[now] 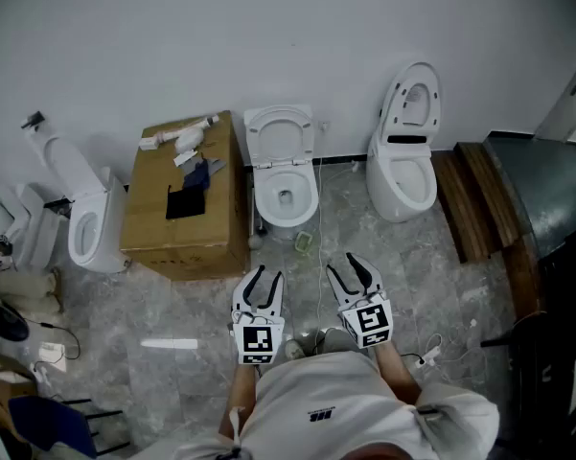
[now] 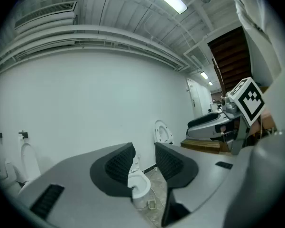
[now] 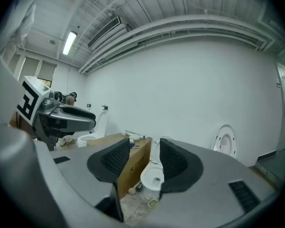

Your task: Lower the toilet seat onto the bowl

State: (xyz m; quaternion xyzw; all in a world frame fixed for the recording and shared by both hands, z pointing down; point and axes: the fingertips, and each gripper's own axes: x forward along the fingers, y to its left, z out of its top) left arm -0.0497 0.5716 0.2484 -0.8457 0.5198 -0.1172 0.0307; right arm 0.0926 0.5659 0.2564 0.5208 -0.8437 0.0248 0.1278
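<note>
Head view shows left gripper (image 1: 268, 274) and right gripper (image 1: 346, 265), jaws apart, empty, facing toilet (image 1: 285, 197), seat (image 1: 280, 134) apparently raised.

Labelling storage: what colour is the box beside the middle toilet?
The box is brown; head view.

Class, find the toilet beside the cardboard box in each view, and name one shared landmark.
Head view: toilet, upper centre.
Left gripper view: toilet, bottom centre, between the jaws.
Right gripper view: toilet, bottom centre, between the jaws.
Shared landmark: neighbouring toilet on its right, lid raised.
</note>
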